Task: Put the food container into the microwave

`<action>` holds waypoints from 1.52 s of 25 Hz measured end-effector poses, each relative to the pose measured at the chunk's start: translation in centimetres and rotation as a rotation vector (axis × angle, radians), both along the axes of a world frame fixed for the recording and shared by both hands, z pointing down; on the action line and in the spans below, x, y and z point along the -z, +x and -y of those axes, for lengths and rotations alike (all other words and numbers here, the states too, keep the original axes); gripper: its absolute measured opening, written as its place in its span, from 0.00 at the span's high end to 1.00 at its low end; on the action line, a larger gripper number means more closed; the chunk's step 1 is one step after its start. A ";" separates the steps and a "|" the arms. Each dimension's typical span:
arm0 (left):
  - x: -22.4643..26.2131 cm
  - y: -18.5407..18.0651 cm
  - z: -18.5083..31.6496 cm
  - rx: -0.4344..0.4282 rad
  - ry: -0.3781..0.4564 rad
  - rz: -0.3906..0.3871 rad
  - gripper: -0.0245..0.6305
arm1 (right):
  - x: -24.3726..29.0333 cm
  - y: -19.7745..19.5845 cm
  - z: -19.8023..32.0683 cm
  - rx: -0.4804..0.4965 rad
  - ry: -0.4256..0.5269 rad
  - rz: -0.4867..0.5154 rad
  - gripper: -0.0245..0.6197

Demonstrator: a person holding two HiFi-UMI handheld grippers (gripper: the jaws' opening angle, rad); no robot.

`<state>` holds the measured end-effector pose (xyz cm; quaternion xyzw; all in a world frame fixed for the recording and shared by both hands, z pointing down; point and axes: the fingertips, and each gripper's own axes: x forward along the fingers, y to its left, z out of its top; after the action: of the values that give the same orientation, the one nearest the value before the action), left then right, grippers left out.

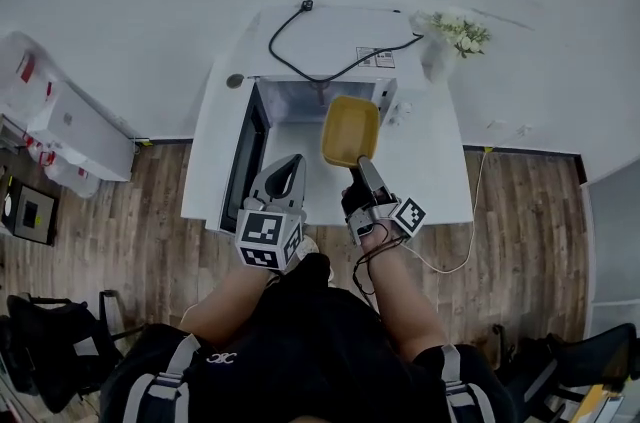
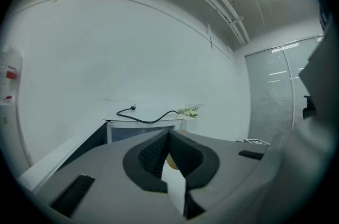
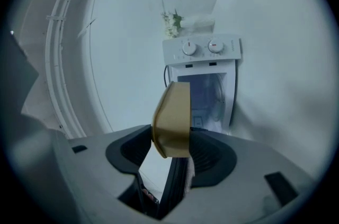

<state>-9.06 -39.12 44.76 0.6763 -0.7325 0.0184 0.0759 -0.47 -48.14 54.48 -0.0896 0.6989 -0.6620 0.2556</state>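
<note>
The right gripper clamps the rim of the shallow yellow plastic food container, holding it just before the open white microwave (its door swung left). The left gripper hangs beside it, jaws together, empty.

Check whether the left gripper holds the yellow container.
No, the yellow container sits clamped in the right gripper; the left gripper holds nothing.
</note>
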 end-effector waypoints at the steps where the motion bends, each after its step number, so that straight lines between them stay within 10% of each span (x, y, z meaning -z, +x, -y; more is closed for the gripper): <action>1: -0.3 -0.5 0.4 0.002 -0.002 -0.002 0.95 | -0.5 -0.8 0.6 0.006 0.000 -0.006 0.60; 38: -5.2 -11.7 6.8 0.110 -0.077 -0.043 0.95 | -11.3 -19.1 17.6 -0.001 -0.062 -0.272 0.60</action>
<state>-20.74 -45.87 49.93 0.6318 -0.7656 0.0277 0.1183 -19.53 -65.71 65.76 -0.1864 0.7061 -0.6650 0.1560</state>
